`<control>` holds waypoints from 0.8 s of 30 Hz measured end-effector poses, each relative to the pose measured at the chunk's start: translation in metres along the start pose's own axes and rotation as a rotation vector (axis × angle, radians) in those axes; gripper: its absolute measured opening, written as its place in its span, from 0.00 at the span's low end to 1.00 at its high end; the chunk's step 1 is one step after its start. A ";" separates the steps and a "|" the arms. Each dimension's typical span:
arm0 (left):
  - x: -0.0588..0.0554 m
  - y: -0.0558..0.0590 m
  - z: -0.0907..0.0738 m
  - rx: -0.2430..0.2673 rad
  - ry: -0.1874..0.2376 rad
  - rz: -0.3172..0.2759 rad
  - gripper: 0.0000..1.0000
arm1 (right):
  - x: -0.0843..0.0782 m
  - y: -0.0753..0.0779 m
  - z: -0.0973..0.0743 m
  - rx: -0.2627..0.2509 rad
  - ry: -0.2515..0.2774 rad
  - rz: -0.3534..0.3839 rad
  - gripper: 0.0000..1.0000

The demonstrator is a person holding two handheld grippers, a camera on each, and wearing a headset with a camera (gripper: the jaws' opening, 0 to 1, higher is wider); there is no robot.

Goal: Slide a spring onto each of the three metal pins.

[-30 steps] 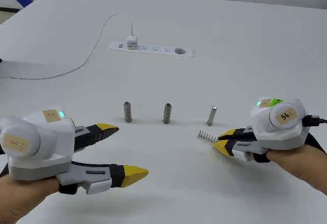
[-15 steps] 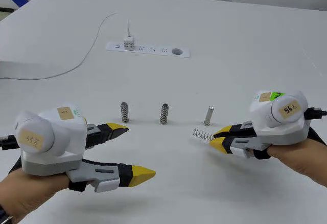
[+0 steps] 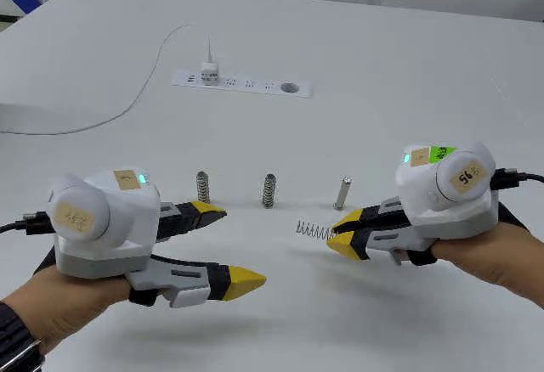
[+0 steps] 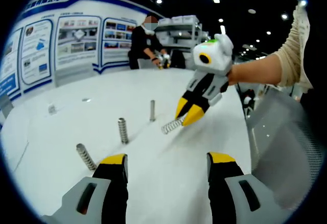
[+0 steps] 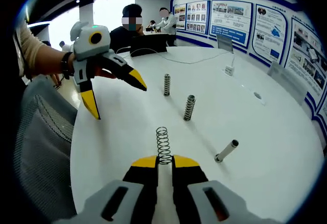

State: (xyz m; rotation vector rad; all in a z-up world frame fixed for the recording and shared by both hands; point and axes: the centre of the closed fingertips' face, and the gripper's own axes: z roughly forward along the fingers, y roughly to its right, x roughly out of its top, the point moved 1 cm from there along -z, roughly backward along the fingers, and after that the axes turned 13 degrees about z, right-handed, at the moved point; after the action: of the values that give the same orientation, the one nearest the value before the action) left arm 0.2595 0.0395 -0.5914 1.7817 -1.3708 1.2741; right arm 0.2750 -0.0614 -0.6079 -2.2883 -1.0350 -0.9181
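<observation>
Spring (image 3: 313,230) sits pinched by one end in the right hand-held gripper (image 3: 340,238), near the bare pin (image 3: 342,194), well inside the edges of the worktop (image 3: 382,66); the left hand-held gripper (image 3: 240,245) stands wide open, empty.

left claw (image 3: 238,245) spread wide | right claw (image 3: 337,236) pinched tight
</observation>
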 end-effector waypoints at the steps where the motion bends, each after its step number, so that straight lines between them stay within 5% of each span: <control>1: 0.000 0.001 0.001 -0.003 0.000 0.004 0.63 | 0.002 -0.002 0.001 0.005 0.000 -0.009 0.11; 24: 0.007 0.011 0.014 -0.065 0.009 0.074 0.50 | 0.019 -0.038 0.000 0.128 -0.024 -0.111 0.11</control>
State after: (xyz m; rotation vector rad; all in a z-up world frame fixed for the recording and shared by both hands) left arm 0.2541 0.0207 -0.5917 1.6941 -1.4686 1.2596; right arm 0.2541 -0.0294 -0.5889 -2.1595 -1.2065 -0.8435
